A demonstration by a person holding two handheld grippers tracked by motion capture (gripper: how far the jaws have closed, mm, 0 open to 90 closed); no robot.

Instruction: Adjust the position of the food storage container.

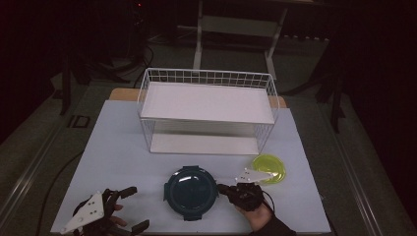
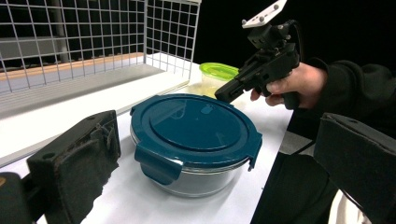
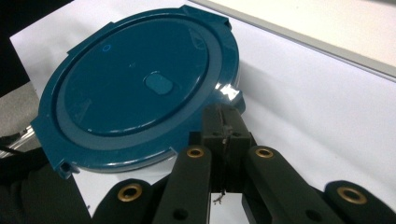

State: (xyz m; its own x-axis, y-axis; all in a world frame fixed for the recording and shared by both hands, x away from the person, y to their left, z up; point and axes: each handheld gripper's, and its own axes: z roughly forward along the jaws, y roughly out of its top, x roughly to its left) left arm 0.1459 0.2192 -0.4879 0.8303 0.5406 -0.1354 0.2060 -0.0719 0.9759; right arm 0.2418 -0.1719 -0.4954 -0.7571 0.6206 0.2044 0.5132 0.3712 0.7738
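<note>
Scene: a white table (image 1: 123, 147) with a white wire rack (image 1: 206, 110) at the back, two shelves, both bare.
Bowl: a round glass bowl (image 2: 196, 179) under a teal clip lid (image 1: 191, 191), standing near the front edge, between the two grippers.
Tub: a small tub with a yellow-green lid (image 1: 270, 167), just right of the bowl and behind the right gripper.
Handling: the bowl looks heavy, stiff and breakable, its glass wall likely slick; the lid's side tabs or rim seem the surest hold (a judgement, not something seen).
Right gripper (image 3: 224, 128): jaws pressed together, holding nothing, tips at the lid's right edge; whether they touch it is hard to tell.
Left gripper (image 1: 132, 209): jaws spread wide, empty, left of the bowl and apart from it.
</note>
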